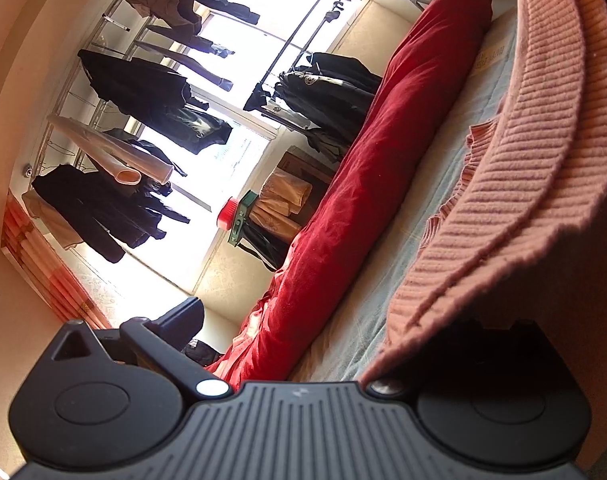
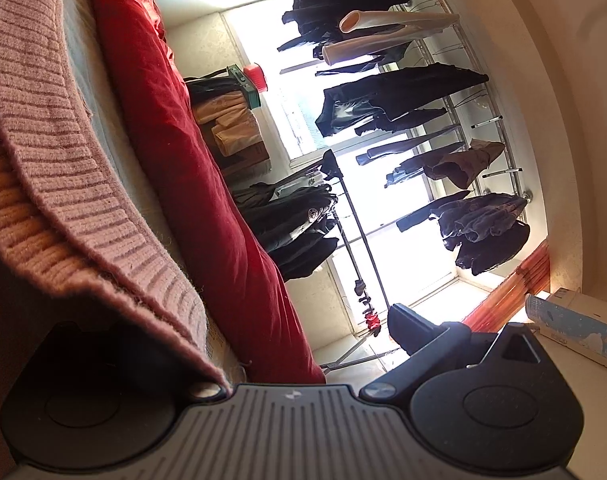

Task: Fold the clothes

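Pink ribbed sweater (image 1: 543, 168) seemingly draped over both grippers.

Both wrist views rolled sideways, close above the bed (image 1: 387, 312), sharing the bright window (image 2: 387, 264), mirrored tilt.

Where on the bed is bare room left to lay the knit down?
A bare strip of pale bedsheet runs between the rolled red quilt and the pink ribbed knit sweater. The quilt crowds the window side; the sweater drapes over each gripper's inner finger.

Bright window (image 1: 239, 152), dark hanging clothes (image 1: 143, 92), red quilt (image 1: 367, 184)
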The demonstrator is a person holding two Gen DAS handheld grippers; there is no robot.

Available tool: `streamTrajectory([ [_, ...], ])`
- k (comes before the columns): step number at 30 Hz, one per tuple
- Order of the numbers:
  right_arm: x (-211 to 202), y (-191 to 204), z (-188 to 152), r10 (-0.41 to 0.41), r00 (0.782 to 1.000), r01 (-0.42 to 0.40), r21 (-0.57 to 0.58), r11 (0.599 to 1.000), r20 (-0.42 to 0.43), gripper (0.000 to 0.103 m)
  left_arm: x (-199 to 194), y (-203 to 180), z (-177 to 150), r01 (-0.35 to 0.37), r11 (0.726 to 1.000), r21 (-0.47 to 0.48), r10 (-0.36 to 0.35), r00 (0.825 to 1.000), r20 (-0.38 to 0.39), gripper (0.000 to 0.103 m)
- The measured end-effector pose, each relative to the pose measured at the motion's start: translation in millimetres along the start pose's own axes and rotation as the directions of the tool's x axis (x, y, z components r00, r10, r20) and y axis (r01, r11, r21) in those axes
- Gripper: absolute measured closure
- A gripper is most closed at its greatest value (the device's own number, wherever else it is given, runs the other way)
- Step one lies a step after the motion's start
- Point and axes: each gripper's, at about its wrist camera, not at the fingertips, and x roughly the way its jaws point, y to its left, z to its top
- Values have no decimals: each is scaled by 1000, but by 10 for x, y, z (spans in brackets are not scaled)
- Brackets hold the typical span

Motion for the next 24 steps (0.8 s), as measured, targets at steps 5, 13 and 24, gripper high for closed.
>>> streamTrajectory([
  [5,301,119,8,78,996,-78,5,997,-32,0,354,-46,-17,70,997,-23,-71,997,-38,0],
  [13,720,271,-9,246,965,-244,35,969,-95,0,662,-168,-91,190,981,-41,-193,976,-102,0],
  [24,550,-163,-137,463,882,-448,144,882,-91,0,408,125,-124,286,958,-12,-285,953,-100,0],
])
